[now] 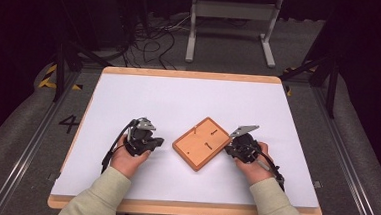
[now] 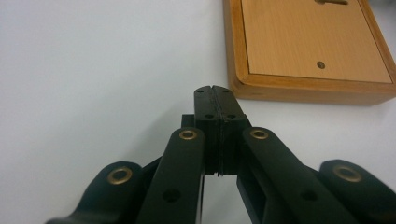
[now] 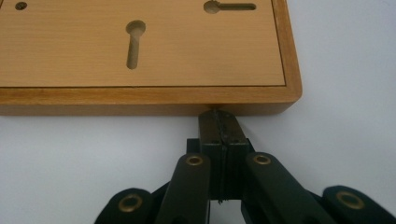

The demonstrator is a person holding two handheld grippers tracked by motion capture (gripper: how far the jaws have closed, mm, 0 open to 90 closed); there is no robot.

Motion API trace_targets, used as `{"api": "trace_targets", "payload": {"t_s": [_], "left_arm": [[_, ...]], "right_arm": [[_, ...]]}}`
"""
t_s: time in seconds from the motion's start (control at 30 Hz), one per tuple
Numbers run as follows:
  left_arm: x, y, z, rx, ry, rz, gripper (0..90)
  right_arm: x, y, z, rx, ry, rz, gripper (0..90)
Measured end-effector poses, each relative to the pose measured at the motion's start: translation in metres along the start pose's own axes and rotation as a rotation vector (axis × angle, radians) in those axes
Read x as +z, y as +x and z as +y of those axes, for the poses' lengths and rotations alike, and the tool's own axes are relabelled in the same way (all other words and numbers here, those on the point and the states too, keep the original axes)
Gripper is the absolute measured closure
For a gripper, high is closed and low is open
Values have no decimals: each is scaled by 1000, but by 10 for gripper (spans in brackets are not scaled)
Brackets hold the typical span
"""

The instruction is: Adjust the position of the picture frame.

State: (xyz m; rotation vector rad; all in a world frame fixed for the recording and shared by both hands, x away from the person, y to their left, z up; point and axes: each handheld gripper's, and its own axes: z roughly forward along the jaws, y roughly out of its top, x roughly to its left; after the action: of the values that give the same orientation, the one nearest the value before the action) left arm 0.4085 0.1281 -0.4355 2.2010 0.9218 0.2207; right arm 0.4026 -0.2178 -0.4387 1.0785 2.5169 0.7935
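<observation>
A wooden board (image 1: 202, 143) lies turned at an angle on the white table (image 1: 179, 97), a little right of the middle and near the person's edge, between the two grippers. The left gripper (image 1: 157, 142) rests just beside the board's left corner; in the left gripper view (image 2: 215, 93) its jaws are pressed together with nothing between them, their tips close to the board's (image 2: 308, 51) rim, though whether they touch it cannot be told. The right gripper (image 1: 227, 149) sits at the board's right edge; in the right gripper view (image 3: 218, 116) its jaws are likewise clenched on nothing, the tips right up against the side wall of the board (image 3: 140, 46), apparently touching. Two keyhole slots (image 3: 134, 43) show there; the board's left end is cut off. In the high view the hands hide much of each gripper body, and the slots are too small to read.
</observation>
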Motion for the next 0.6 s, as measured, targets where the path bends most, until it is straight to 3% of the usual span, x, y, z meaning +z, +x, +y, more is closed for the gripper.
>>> {"api": "trace_targets", "payload": {"t_s": [0.13,0.3,0.47,0.5,0.6], "left_arm": [[8,2,5,-31,-9,0,896],[18,2,15,-29,12,-9,896],[41,2,27,-13,68,-30,896],[44,1,28,-5,84,-58,898],[44,-2,28,-3,107,-54,899]], "right_arm": [[-11,-3,-5,21,-15,-3,900],[-32,-10,-11,64,-70,2,900],[-48,-17,-23,103,-90,-1,900],[-49,-18,-24,105,-93,-3,900],[-52,-21,-27,114,-96,-9,900]]}}
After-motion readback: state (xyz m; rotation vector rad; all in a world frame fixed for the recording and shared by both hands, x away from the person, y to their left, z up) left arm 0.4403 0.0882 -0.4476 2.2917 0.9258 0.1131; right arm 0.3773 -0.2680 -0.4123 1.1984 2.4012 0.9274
